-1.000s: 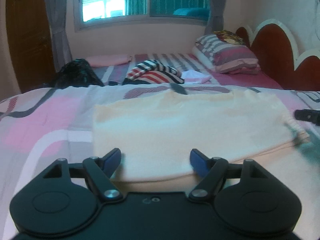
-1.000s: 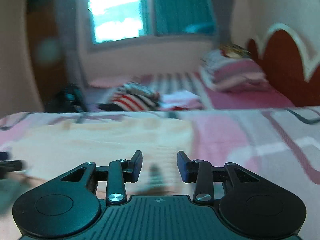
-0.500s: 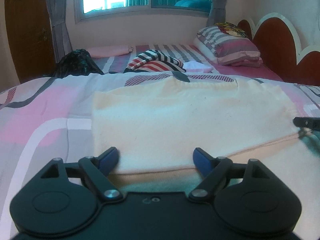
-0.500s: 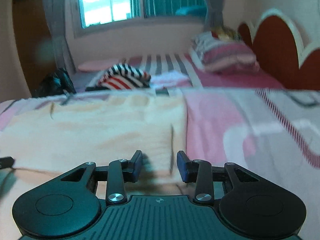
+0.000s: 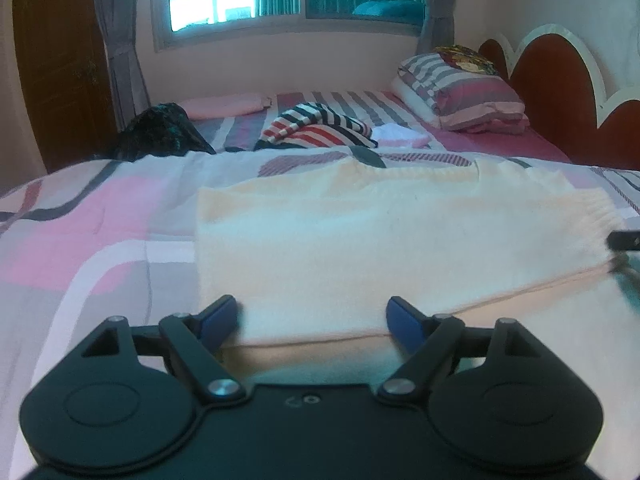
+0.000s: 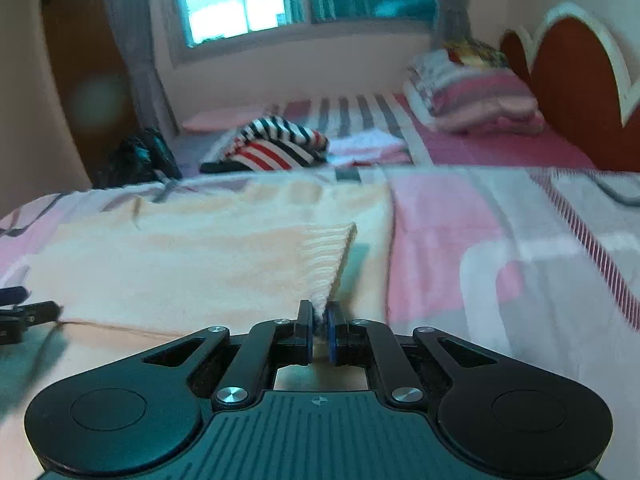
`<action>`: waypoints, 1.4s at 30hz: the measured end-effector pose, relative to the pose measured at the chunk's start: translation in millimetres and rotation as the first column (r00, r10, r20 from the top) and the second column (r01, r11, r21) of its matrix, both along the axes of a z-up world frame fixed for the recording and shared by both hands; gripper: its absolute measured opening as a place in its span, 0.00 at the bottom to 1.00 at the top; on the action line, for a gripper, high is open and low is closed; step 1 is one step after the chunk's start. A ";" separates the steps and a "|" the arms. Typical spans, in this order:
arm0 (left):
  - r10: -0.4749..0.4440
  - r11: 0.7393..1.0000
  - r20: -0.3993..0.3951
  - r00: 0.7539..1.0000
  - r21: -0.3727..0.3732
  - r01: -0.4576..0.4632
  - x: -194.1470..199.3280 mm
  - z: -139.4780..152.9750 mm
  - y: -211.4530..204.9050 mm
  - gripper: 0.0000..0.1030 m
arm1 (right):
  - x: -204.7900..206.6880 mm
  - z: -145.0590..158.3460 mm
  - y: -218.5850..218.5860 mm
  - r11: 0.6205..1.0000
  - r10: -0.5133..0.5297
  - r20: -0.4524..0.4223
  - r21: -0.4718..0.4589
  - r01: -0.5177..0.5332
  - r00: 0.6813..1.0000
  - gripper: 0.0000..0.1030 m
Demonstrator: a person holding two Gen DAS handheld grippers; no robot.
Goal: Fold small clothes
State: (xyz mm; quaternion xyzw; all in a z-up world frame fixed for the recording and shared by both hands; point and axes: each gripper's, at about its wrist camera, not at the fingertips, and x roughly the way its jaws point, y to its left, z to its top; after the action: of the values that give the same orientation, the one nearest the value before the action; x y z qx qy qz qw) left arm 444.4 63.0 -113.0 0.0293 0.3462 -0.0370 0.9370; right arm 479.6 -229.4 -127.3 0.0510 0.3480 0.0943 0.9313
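Note:
A cream knitted garment (image 5: 360, 240) lies flat on the patterned bedspread (image 5: 88, 248); it also shows in the right wrist view (image 6: 192, 264). My left gripper (image 5: 312, 316) is open, its blue-tipped fingers straddling the garment's near edge. My right gripper (image 6: 319, 332) is shut on the garment's ribbed corner (image 6: 328, 264), which lifts up from the bed. The right gripper's tip (image 5: 624, 240) shows at the right edge of the left wrist view, and the left gripper's tip (image 6: 24, 312) shows at the left edge of the right wrist view.
A striped red, white and black garment (image 5: 316, 128) and a white one (image 5: 400, 136) lie further back. A dark bundle (image 5: 160, 136) sits at the back left. Striped pillows (image 5: 460, 88) rest by the red headboard (image 5: 560, 88).
My right gripper has closed on the garment's ribbed corner and lifted it. The left gripper stays open at the near edge.

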 end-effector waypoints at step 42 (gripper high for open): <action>0.022 0.997 -0.057 0.998 0.079 -0.018 -152.1 28.3 25.8 0.72 | -141.4 37.3 -39.6 0.989 0.018 -0.042 0.147 -0.012 0.999 0.51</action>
State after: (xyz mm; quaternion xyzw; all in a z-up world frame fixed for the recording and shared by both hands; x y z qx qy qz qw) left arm 292.3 88.9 -84.8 0.0614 0.3749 -0.0149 0.9249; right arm 338.2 -269.1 -90.1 0.1188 0.3605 0.1255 0.9166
